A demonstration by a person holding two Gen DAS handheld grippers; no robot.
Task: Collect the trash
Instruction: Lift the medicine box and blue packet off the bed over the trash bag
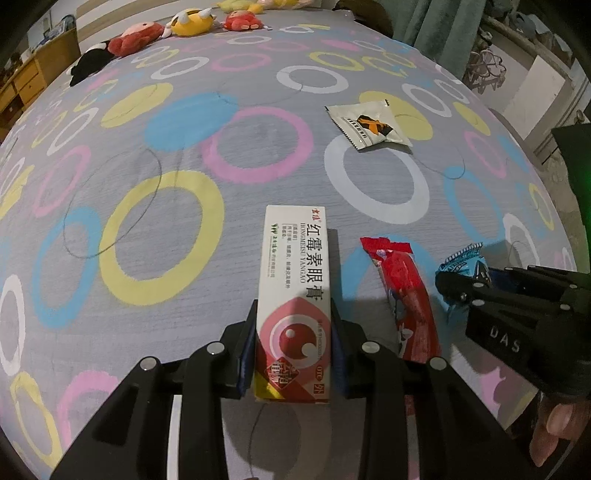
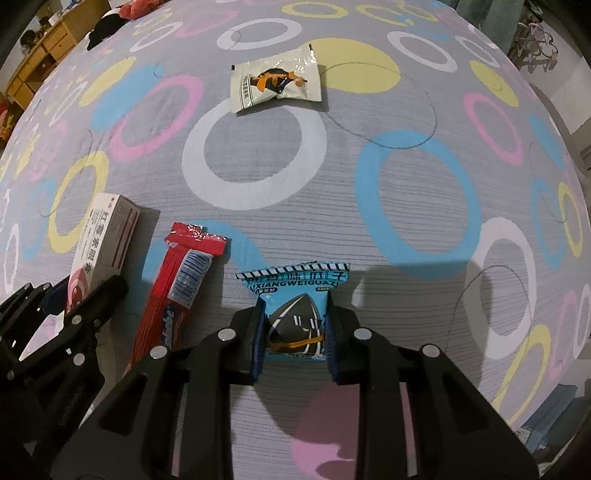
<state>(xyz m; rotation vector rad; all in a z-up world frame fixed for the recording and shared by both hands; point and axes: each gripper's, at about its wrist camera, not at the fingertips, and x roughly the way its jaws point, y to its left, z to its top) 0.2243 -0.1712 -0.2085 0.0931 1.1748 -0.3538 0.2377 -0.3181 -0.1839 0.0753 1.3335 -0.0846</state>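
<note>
The left tongs (image 1: 294, 350) pinch a long white and red box (image 1: 293, 295) from both sides, and the box lies flat on the bed (image 1: 166, 155) with its far end sticking out past the tips. The right tongs (image 2: 295, 339) pinch a small blue snack packet (image 2: 295, 317), which also rests on the bed's gray cover with big colored rings. A red wrapper (image 2: 173, 291) lies on the cover between the box and the blue packet, just beside both and held by nothing. A white packet (image 2: 275, 83) with a black and orange picture lies farther up the bed, well apart from the other 3 pieces of trash. At the far end of the bed sit some plush toys (image 1: 192, 24) in red and yellow. A wooden desk (image 1: 33, 70) stands off to the left of the bed.
</note>
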